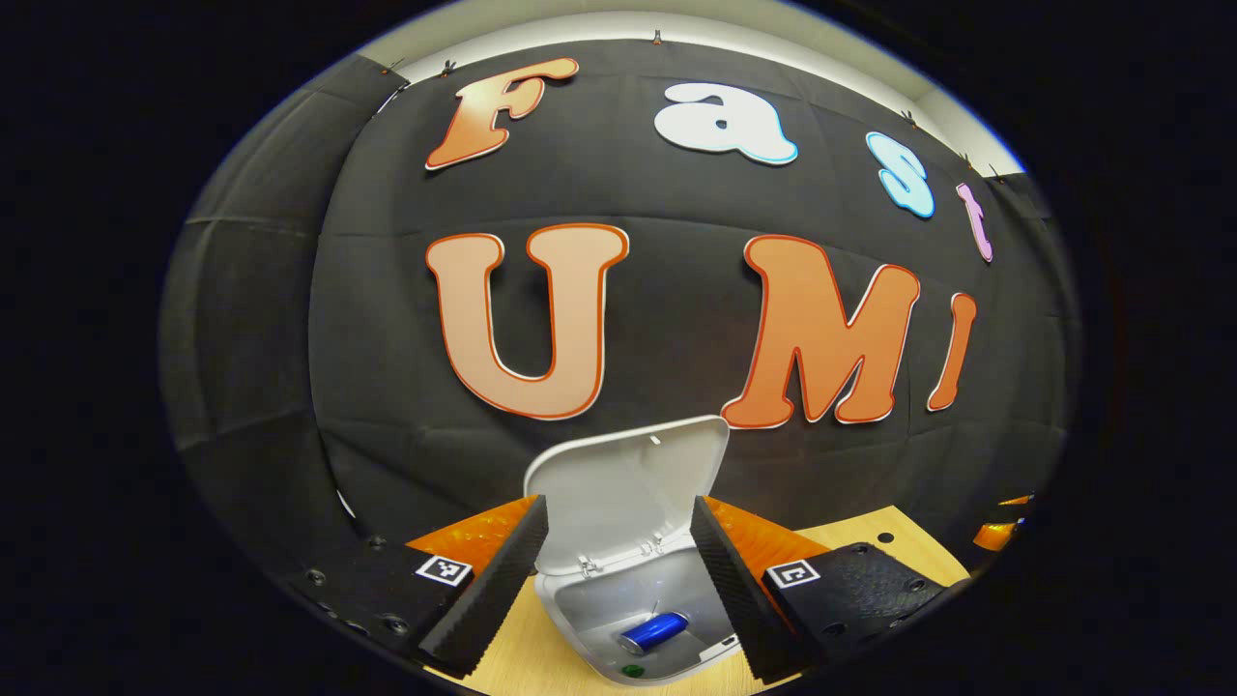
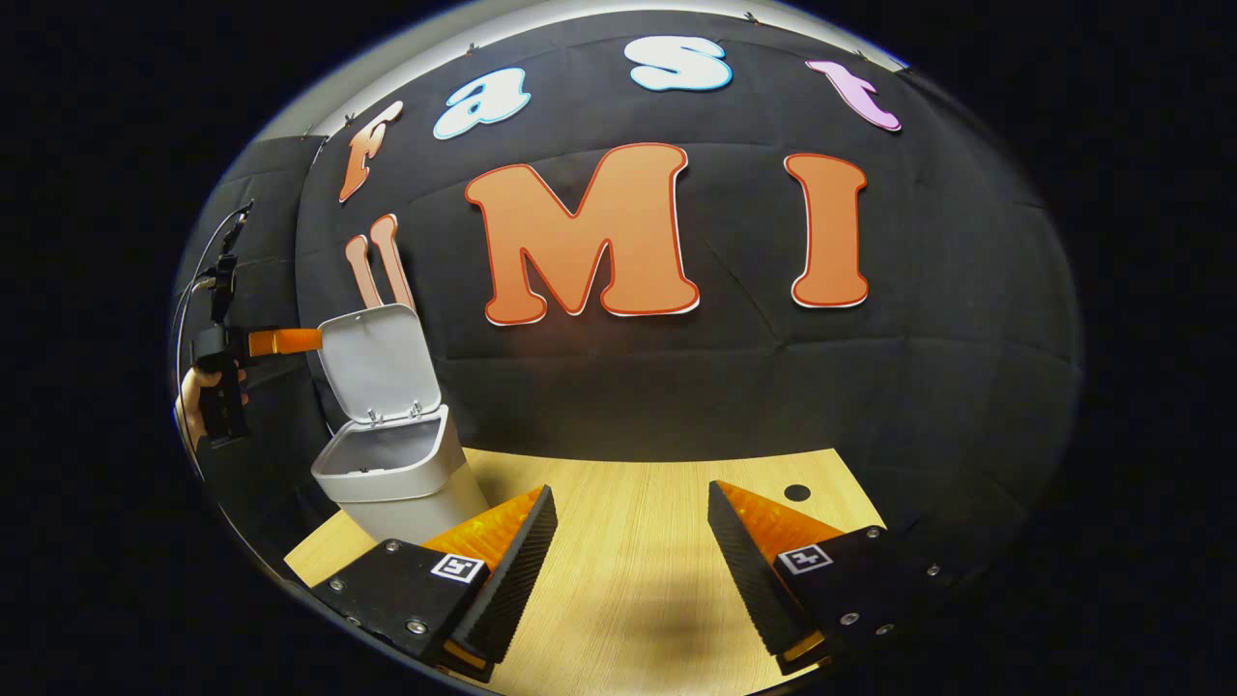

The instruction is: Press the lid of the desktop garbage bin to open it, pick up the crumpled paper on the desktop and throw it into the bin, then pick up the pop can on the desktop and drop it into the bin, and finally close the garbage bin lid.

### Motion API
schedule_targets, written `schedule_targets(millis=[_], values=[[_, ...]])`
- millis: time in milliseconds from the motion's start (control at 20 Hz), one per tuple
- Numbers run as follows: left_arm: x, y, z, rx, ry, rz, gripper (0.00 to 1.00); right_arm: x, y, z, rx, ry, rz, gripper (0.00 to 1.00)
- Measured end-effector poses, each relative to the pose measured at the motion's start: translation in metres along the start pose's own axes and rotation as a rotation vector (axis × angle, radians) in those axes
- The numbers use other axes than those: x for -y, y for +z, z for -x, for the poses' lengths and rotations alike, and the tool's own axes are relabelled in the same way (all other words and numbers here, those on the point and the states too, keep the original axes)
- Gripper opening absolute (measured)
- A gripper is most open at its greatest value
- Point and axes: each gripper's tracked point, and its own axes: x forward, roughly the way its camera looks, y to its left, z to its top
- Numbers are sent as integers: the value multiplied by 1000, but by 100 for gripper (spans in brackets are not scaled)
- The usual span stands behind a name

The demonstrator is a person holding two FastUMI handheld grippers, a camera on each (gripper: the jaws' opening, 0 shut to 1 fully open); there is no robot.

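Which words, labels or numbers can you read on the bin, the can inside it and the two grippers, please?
Pop can, lying in the bin: print too small to read.
Bin's raised lid: no text.
Left gripper: square black-and-white markers, a pattern, no words.
Right gripper: markers of the same kind, no words.

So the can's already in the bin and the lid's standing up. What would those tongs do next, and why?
Probably bring the left tongs, open and empty above the bin, onto the raised lid and tip it forward to shut. The blue can already lies inside. The tabletop near the right tongs holds nothing to pick up. The paper isn't discernible.
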Motion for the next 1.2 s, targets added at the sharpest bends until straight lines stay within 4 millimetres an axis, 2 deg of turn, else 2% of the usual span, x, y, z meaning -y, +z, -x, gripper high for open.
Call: schedule_targets(millis=[200,400,600,750,1000,1100,1200], values=[[-8,20,-11,-39,-8,-37,94,-1,3,1,2,5,-14,94],[-19,38,-22,-61,-32,21,94,1,3,5,2,1,9,94],[-46,70,-48,-67,1,-47,94,9,5,7,1,-14,1,94],[-51,85,-69,-107,-20,-58,95,13,3,6,-6,-21,-3,94],[-50,73,-104,-232,-71,-132,95,15,-6,5,-28,-25,-8,94],[-49,60,-111,-284,-79,-163,95,16,-10,4,-39,-27,-12,94],[-46,56,-120,-311,-89,-149,94,16,-14,4,-50,-22,-28,94]])
